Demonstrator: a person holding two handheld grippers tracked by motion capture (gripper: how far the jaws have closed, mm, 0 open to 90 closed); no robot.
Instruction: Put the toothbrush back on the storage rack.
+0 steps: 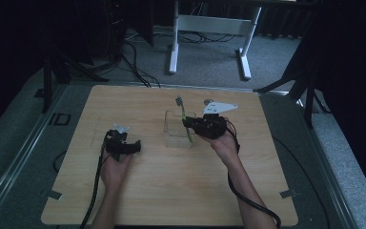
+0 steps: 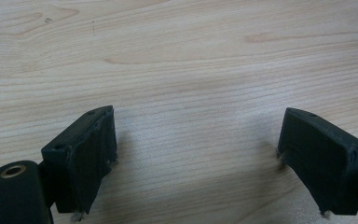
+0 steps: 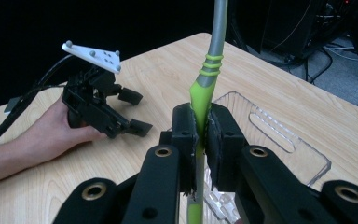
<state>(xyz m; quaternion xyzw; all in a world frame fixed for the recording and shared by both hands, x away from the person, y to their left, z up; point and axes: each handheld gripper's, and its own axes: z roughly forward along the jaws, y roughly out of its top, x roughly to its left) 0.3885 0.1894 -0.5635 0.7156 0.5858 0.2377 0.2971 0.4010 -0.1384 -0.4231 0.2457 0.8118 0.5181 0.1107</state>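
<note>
We have the toothbrush (image 3: 204,88) pinched upright in our right gripper (image 3: 200,140), its long axis steeply tilted over the clear tray (image 3: 279,140) just below, while our left gripper (image 1: 121,145) rests spread and empty, well apart.

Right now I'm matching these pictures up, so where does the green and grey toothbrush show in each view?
High view: the green and grey toothbrush stands right of centre, held by the right gripper over the clear plastic tray.
Left gripper view: bare wooden table between open jaws, no toothbrush.
Right gripper view: centre, clamped upright.
Shared landmark: the wooden table.
</note>
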